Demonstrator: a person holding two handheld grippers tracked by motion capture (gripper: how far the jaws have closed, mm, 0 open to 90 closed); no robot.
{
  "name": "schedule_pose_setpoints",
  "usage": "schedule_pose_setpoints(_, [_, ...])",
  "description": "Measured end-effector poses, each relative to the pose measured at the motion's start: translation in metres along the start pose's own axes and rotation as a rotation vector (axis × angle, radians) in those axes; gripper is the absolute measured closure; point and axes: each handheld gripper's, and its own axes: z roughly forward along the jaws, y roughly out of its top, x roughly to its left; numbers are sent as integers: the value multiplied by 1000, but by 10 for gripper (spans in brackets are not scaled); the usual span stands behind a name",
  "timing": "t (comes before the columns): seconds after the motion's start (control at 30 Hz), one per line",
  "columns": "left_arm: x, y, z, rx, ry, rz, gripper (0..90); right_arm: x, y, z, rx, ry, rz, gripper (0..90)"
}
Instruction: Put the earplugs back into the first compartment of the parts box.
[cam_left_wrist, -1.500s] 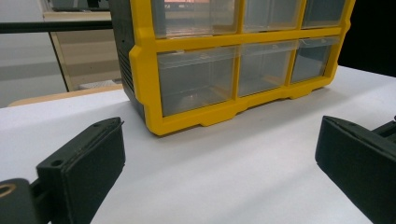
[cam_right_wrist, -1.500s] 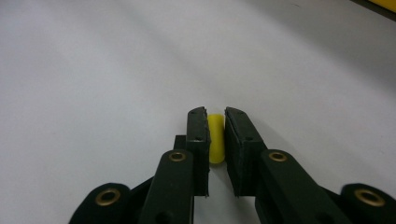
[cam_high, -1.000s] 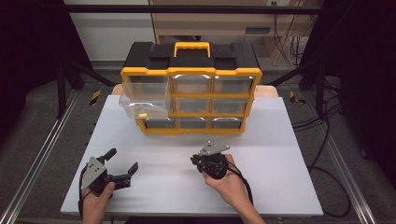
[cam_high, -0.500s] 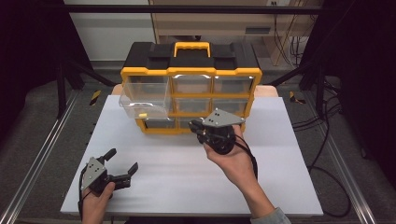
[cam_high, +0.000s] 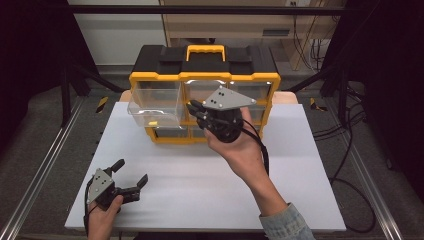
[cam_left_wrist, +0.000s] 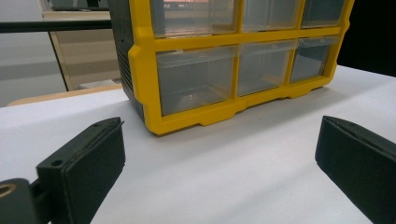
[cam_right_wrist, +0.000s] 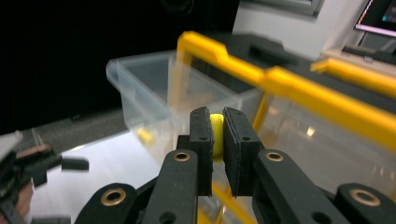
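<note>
- The right gripper (cam_high: 196, 111) is held up in the air in front of the yellow and black drawer cabinet (cam_high: 205, 75), its grey three-cornered plate on top and its tips pointing toward the upper left drawer
- Its jaws are closed on a small yellow piece (cam_right_wrist: 216, 132), which sits pinched between the two black pads in the right gripper view
- The clear drawer (cam_high: 154, 107) at the top left of the cabinet is pulled out toward the person; it hangs forward of the cabinet front, over the desk (cam_high: 280, 190)
- Inside that drawer another small yellow bit (cam_high: 153, 123) lies near its front wall; from the right gripper view it is blurred, seen through the clear plastic
- The gripped piece is just beside the open drawer, at about its rim height; I cannot tell if it is over the drawer or short of it
- The left gripper (cam_high: 131, 175) rests low at the near left corner of the white desk, well apart from the cabinet
- Its jaws stand wide apart with nothing between them; in the left gripper view they frame the bottom row of the cabinet's shut clear drawers
</note>
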Motion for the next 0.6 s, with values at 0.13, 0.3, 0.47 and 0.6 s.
schedule_pose_setpoints(0.13, [0,0,1,2,1,0,12,0,17,5,-25,5,0,828])
schedule_pose_setpoints(0.3, [-1,0,0,2,-1,3,12,1,31,17,-53,26,23,828])
schedule_pose_setpoints(0.47, [0,0,0,2,0,1,12,6,41,28,-59,44,21,828])
schedule_pose_setpoints(0.6, [0,0,0,0,0,-1,12,11,47,39,-47,58,11,827])
